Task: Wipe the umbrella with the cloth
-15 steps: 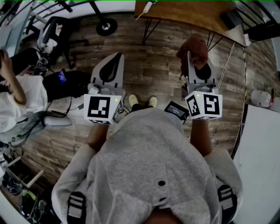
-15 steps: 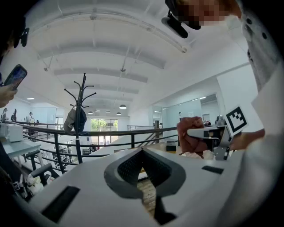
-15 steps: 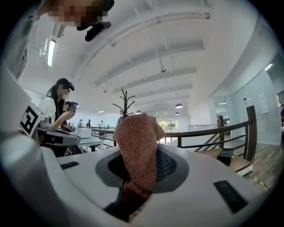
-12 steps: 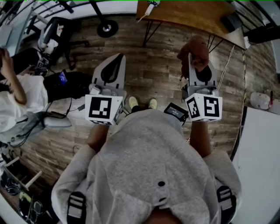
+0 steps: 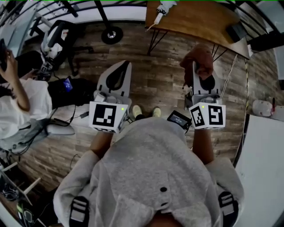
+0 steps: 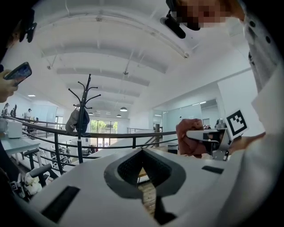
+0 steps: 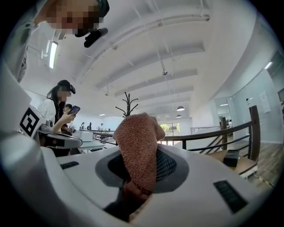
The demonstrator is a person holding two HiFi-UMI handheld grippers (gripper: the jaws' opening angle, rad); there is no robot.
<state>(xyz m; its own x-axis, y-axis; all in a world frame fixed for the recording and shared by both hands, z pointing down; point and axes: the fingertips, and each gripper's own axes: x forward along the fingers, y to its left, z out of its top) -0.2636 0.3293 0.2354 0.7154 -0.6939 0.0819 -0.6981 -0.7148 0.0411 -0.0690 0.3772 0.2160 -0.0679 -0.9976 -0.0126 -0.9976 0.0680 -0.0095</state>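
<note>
My right gripper [image 5: 198, 65] is shut on a reddish-brown cloth [image 5: 199, 56], which bunches over its fingertips. In the right gripper view the cloth [image 7: 139, 148] stands up between the jaws of this gripper [image 7: 138, 179]. My left gripper [image 5: 122, 66] is shut with nothing in it; in its own view the jaws of the left gripper [image 6: 143, 155] meet, and the cloth [image 6: 190, 137] shows to the right. Both are held level above a wooden floor. A white folded object, perhaps the umbrella [image 5: 163, 9], lies on the wooden table [image 5: 199, 20] ahead.
A seated person [image 5: 17, 104] with a phone is at the left, beside an office chair [image 5: 55, 37]. A black stand base [image 5: 111, 34] sits on the floor ahead. A white surface [image 5: 266, 164] is at the right. A railing [image 6: 88, 134] and coat rack [image 6: 82, 111] stand beyond.
The wooden table has come further into view at the top and both grippers sit slightly lower in the picture. The cloth stays in the right gripper; the left stays shut.
</note>
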